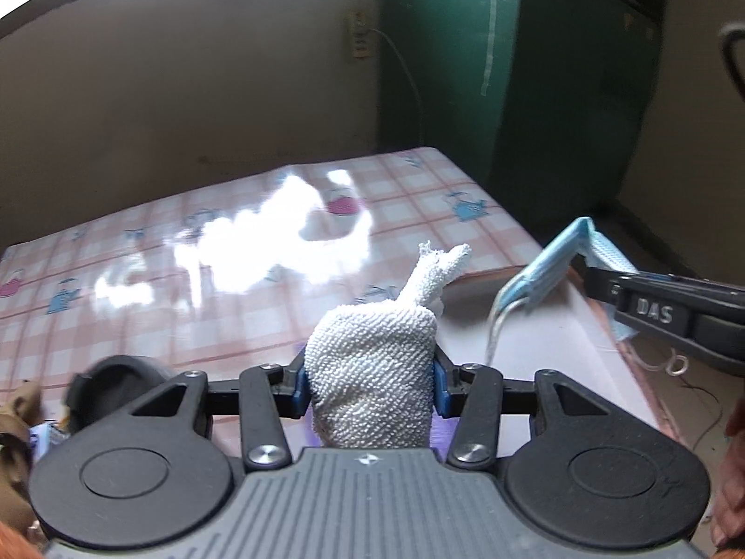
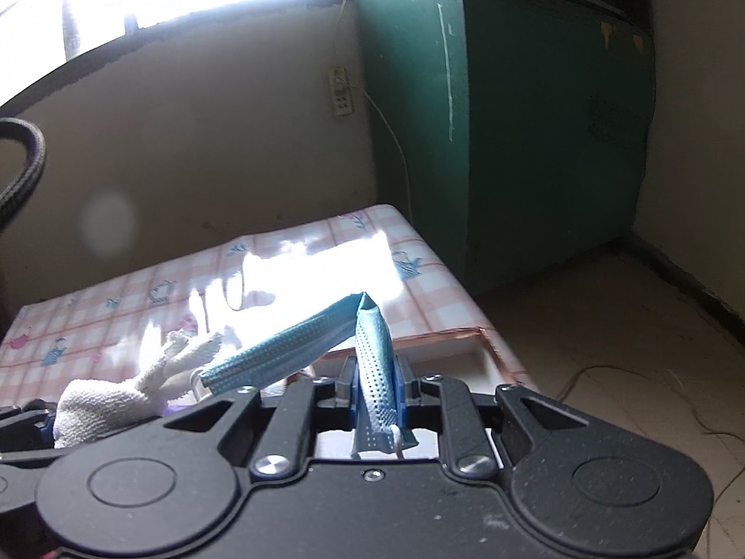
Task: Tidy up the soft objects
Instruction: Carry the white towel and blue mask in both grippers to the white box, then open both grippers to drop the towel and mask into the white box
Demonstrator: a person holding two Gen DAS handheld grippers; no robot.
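Left wrist view: left gripper (image 1: 370, 384) clamps a white towel (image 1: 372, 372), right gripper (image 2: 376, 400) pinches a blue mask (image 2: 298, 354); both, judging by this, remain unplaced.

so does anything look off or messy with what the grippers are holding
Nothing spilled or damaged. The left gripper squeezes a bunched white towel with a twisted end poking up. The right gripper pinches a blue face mask folded over itself, one half jutting sideways with its ear loop dangling. Both are crumpled, not tidy.

Both wrist views downward, sharing checked table (image 1: 139, 251)
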